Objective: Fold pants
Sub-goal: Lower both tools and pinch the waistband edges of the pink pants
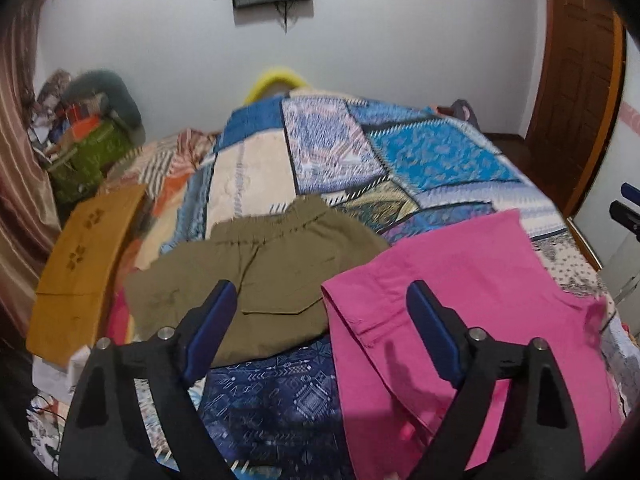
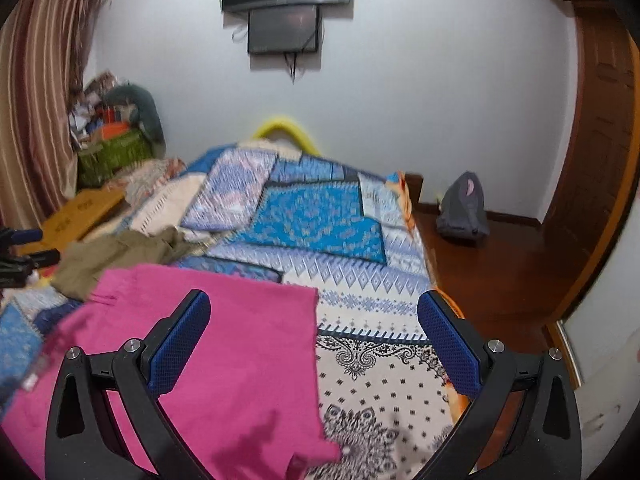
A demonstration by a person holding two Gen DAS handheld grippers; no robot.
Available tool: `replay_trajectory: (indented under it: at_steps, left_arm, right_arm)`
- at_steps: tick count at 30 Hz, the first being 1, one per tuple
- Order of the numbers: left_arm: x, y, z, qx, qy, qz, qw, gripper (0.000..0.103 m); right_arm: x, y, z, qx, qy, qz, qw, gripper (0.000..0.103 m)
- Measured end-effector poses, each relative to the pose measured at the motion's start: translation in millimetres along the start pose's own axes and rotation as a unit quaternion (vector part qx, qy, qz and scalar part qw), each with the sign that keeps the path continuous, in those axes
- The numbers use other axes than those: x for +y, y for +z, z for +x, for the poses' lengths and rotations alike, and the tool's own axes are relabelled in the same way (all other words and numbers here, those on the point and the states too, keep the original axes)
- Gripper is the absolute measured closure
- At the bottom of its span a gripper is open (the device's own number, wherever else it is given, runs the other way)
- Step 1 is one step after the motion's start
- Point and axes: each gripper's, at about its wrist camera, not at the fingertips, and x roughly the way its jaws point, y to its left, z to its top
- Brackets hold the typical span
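Note:
Pink pants (image 1: 452, 300) lie flat on the bed, at the right in the left wrist view and at the lower left in the right wrist view (image 2: 224, 344). My left gripper (image 1: 322, 300) is open and empty, above the gap between the pink pants and an olive garment (image 1: 260, 272). My right gripper (image 2: 314, 316) is open and empty, above the pink pants' right edge. The olive garment also shows crumpled in the right wrist view (image 2: 116, 256).
The bed has a patchwork cover (image 1: 328, 148), also in the right wrist view (image 2: 320, 216). A folded mustard cloth (image 1: 84, 272) lies at the left. Clutter (image 1: 88, 140) sits at the far left corner. A grey bag (image 2: 462, 208) stands on the wooden floor (image 2: 500, 272).

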Motion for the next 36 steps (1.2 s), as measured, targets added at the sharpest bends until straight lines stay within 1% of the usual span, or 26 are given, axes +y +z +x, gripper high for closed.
replay_trajectory:
  at_steps: [2, 3, 4, 5, 7, 8, 9, 10, 12, 14, 18, 20, 21, 23, 24, 25, 26, 27, 28, 29, 30, 31, 32, 33, 34, 36]
  left_arm:
    - [4.4, -0.8, 23.5, 0.015, 0.004, -0.002, 0.9999, 0.026]
    - [6.0, -0.9, 30.5, 0.022, 0.005, -0.003, 0.9997, 0.029]
    - [7.8, -1.1, 40.0, 0.03, 0.002, -0.006, 0.9995, 0.033]
    - [10.4, -1.9, 51.1, 0.041, -0.007, -0.011, 0.9991, 0.035]
    - [11.0, -3.6, 64.2, 0.053, -0.022, -0.016, 0.9982, 0.035]
    - [11.0, -4.6, 69.5, 0.058, -0.03, -0.017, 0.9977, 0.035]
    - [10.4, -5.3, 74.7, 0.062, -0.039, -0.016, 0.9971, 0.035]
    - [9.1, -5.6, 80.2, 0.067, -0.046, -0.013, 0.9966, 0.035]
    - [6.1, -6.0, 90.2, 0.076, -0.041, -0.007, 0.9962, 0.035]
    - [2.8, -7.3, 102.2, 0.088, -0.039, -0.003, 0.9953, 0.035]
    - [3.9, -8.7, 117.5, 0.097, -0.056, -0.013, 0.9936, 0.035]
    - [6.0, -8.9, 123.7, 0.103, -0.073, -0.017, 0.9918, 0.037]
    - [8.5, -9.7, 127.7, 0.11, -0.085, -0.027, 0.9899, 0.038]
    - [13.6, -11.5, 135.3, 0.126, -0.109, -0.049, 0.9848, 0.043]
    - [14.5, -12.2, 137.0, 0.129, -0.115, -0.055, 0.9834, 0.045]
    - [14.7, -12.8, 138.3, 0.132, -0.122, -0.058, 0.982, 0.049]
    - [13.5, -12.9, 138.9, 0.134, -0.13, -0.058, 0.9807, 0.055]
    - [11.7, -13.0, 138.1, 0.134, -0.133, -0.055, 0.9805, 0.058]
    - [8.4, -12.5, 136.8, 0.133, -0.135, -0.049, 0.9806, 0.064]
    - [4.7, -11.7, 135.3, 0.133, -0.135, -0.042, 0.9811, 0.068]
    - [2.3, -11.2, 134.2, 0.132, -0.129, -0.035, 0.9822, 0.068]
    - [-0.3, -10.6, 133.0, 0.132, -0.122, -0.027, 0.9833, 0.071]
    - [-3.3, -9.8, 131.5, 0.133, -0.114, -0.019, 0.9844, 0.079]
    - [-3.7, -9.4, 130.8, 0.135, -0.108, -0.013, 0.9849, 0.083]
    - [-5.3, -8.9, 129.5, 0.137, -0.101, -0.007, 0.9854, 0.091]
    - [-5.8, -5.9, 123.7, 0.13, -0.09, 0.001, 0.9874, 0.094]
  right_arm:
    - [-3.3, -1.5, 21.6, 0.022, 0.01, 0.001, 1.0, 0.0]
    - [-6.0, -1.0, 29.4, 0.03, 0.012, 0.001, 0.999, 0.0]
    - [-7.0, -0.9, 39.9, 0.04, 0.015, 0.0, 0.999, 0.001]
    - [-7.5, 0.0, 50.2, 0.049, 0.018, -0.006, 0.999, 0.002]
    - [-8.1, 6.2, 72.9, 0.062, 0.019, -0.013, 0.998, 0.007]
    - [-9.1, 6.3, 82.9, 0.074, 0.025, -0.014, 0.997, 0.008]
    - [-9.2, 8.4, 93.9, 0.08, 0.03, -0.014, 0.996, 0.011]
    - [-9.5, 8.8, 105.1, 0.09, 0.038, -0.013, 0.995, 0.016]
    - [-10.9, 7.2, 118.5, 0.101, 0.046, -0.012, 0.994, 0.02]
    - [-10.1, 3.8, 131.0, 0.11, 0.045, -0.017, 0.993, 0.02]
    - [-10.1, -0.1, 148.9, 0.122, 0.049, -0.017, 0.991, 0.021]
    - [-10.7, -1.9, 156.0, 0.124, 0.056, -0.015, 0.991, 0.024]
    - [-12.1, -2.4, 157.2, 0.12, 0.061, -0.011, 0.991, 0.025]
    - [-15.2, -2.0, 157.6, 0.119, 0.069, -0.001, 0.991, 0.025]
    - [-14.6, -0.6, 158.7, 0.118, 0.072, 0.002, 0.99, 0.028]
    - [-15.1, -1.0, 157.9, 0.116, 0.078, 0.006, 0.99, 0.034]
    - [-14.0, -1.6, 156.7, 0.115, 0.083, 0.004, 0.99, 0.038]
    - [-11.3, -0.9, 156.6, 0.115, 0.084, 0.0, 0.99, 0.043]
    - [-9.0, -1.1, 155.8, 0.115, 0.086, -0.005, 0.99, 0.05]
    - [-6.2, -0.9, 155.2, 0.115, 0.09, -0.009, 0.989, 0.054]
    - [-3.8, -0.6, 155.0, 0.116, 0.093, -0.011, 0.989, 0.063]
    - [-0.7, -0.1, 154.5, 0.118, 0.094, -0.015, 0.988, 0.071]
    - [1.6, 1.0, 154.6, 0.119, 0.094, -0.018, 0.988, 0.076]
    - [4.3, 1.9, 154.6, 0.123, 0.096, -0.022, 0.988, 0.087]
    - [7.0, 2.9, 154.3, 0.125, 0.095, -0.026, 0.987, 0.091]
    - [10.7, 5.1, 152.0, 0.122, 0.083, -0.033, 0.989, 0.093]
